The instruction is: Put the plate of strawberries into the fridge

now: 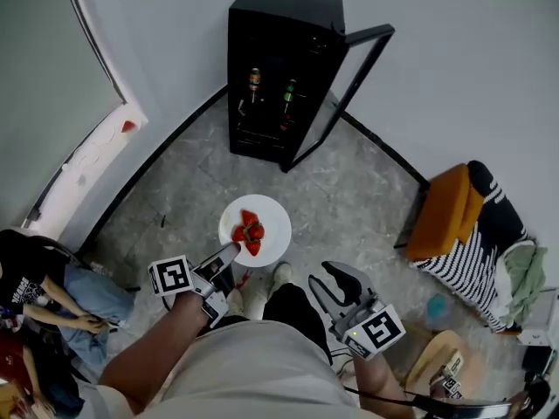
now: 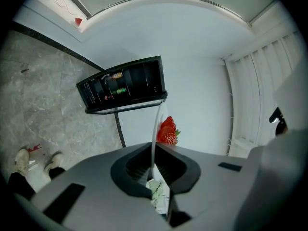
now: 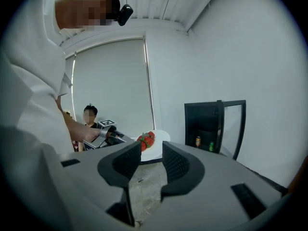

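Now: plate in claw, fridge door open

Left claw (image 1: 229, 256) clamped on the near rim of the white plate (image 1: 275, 216). Strawberries (image 1: 249, 231) heaped just past its tips. Right claw (image 1: 337, 279) wide, nothing between its jaws, apart from the plate, on the left claw's right. Black fridge (image 1: 279, 68) well ahead of both claws, door open, bottles (image 1: 254, 84) on a shelf inside.

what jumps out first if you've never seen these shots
The red strawberries on a white plate, held out over the floor by its near rim in the left claw. Ahead stands a small black fridge, door open, bottles inside; the right claw is open and empty.
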A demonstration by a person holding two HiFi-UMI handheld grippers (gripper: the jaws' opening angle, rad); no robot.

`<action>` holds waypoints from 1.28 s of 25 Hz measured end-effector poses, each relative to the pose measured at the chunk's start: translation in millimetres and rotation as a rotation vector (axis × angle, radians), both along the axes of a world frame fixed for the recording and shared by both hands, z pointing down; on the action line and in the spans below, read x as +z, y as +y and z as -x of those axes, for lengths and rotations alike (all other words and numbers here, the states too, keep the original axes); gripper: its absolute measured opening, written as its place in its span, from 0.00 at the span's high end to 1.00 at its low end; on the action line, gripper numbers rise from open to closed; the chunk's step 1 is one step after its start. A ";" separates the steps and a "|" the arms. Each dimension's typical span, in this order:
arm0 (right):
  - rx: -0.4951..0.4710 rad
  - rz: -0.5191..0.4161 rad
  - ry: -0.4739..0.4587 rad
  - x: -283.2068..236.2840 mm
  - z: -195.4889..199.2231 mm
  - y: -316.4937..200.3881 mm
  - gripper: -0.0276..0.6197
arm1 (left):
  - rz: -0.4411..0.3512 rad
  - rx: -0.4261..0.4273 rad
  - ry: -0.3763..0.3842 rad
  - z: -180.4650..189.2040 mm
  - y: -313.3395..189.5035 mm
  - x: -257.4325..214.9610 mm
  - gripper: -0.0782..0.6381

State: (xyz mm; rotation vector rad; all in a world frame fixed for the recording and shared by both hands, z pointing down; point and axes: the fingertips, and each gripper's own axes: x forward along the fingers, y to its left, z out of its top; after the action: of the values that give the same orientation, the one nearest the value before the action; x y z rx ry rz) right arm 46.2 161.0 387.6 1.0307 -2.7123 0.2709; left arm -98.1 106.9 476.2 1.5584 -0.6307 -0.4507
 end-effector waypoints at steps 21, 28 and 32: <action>-0.153 0.022 0.010 4.5 -129.3 -215.1 0.73 | 0.030 -0.240 -0.121 -71.0 -247.5 36.2 0.86; -0.096 0.047 0.027 8.1 -139.3 -269.7 0.73 | 0.055 -0.252 -0.134 -65.0 -347.4 65.0 0.86; -0.037 0.061 0.047 5.9 -140.4 -314.1 0.73 | 0.068 -0.254 -0.133 -56.1 -414.0 83.3 0.86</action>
State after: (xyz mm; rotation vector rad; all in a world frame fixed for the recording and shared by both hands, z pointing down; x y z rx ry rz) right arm 186.5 -153.1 393.5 0.9570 -2.6611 0.3169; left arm -41.9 -307.1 559.5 1.4580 -0.9433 -0.5126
